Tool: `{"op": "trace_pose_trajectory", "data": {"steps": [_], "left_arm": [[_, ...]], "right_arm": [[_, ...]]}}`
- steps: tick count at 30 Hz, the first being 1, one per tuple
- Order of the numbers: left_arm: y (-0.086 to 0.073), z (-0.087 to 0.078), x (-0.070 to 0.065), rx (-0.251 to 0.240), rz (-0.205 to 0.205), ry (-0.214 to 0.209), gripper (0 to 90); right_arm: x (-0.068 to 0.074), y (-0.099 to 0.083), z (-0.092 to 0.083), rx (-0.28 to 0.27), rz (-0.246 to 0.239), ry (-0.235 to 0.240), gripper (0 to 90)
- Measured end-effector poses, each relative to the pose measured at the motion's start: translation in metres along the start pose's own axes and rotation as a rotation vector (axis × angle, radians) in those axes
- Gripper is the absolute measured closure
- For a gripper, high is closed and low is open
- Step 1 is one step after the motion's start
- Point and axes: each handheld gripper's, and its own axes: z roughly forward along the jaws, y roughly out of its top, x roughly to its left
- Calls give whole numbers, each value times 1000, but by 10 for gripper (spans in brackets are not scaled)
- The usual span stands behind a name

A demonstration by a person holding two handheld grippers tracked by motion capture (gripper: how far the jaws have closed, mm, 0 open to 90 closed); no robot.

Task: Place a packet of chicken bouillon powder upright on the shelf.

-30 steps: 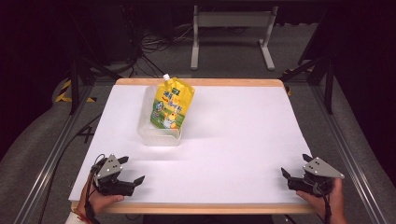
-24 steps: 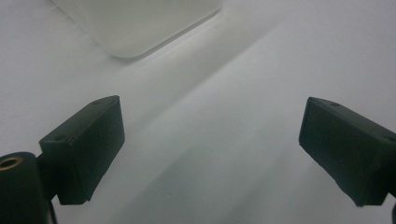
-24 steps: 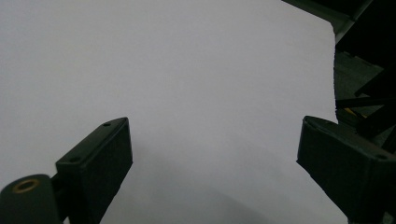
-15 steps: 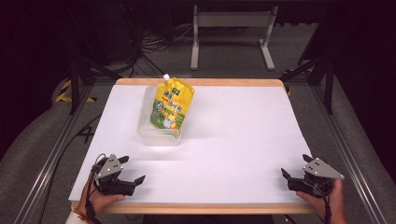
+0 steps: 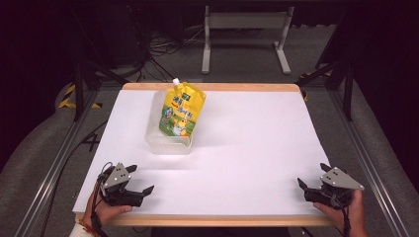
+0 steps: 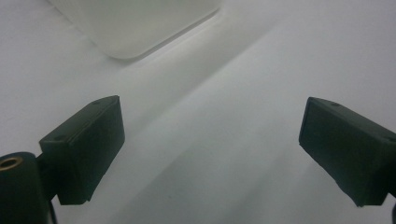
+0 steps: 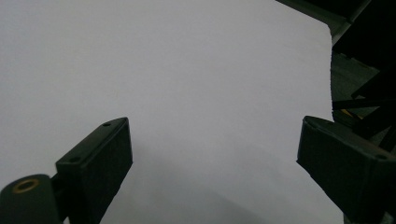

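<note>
A yellow spouted pouch (image 5: 181,109) stands tilted inside a clear plastic tub (image 5: 157,141) at the back left of the white table (image 5: 247,143). My left gripper (image 5: 140,179) rests near the front left corner, open, jaws pointing right with nothing between them. In the left gripper view the tub (image 6: 135,28) lies ahead at the upper left, past the open gripper (image 6: 212,154). My right gripper (image 5: 312,177) sits at the front right corner, open and empty. The right gripper view has the gripper (image 7: 215,163) over bare white tabletop.
A wooden edge (image 5: 212,220) runs along the table's front and back. Beyond the table stand a grey metal stand (image 5: 244,34) and cables (image 5: 163,42) on the dark floor. The table's far right edge (image 7: 328,60) drops to dark frame rails.
</note>
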Motion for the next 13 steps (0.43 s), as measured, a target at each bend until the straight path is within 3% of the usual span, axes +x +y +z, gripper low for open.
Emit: {"op": "trace_pose_trajectory", "data": {"steps": [13], "left_arm": [[3, 5, 1, 8, 4, -5, 75]], "right_arm": [[-1, -1, -2, -2, 8, -5, 106]]}}
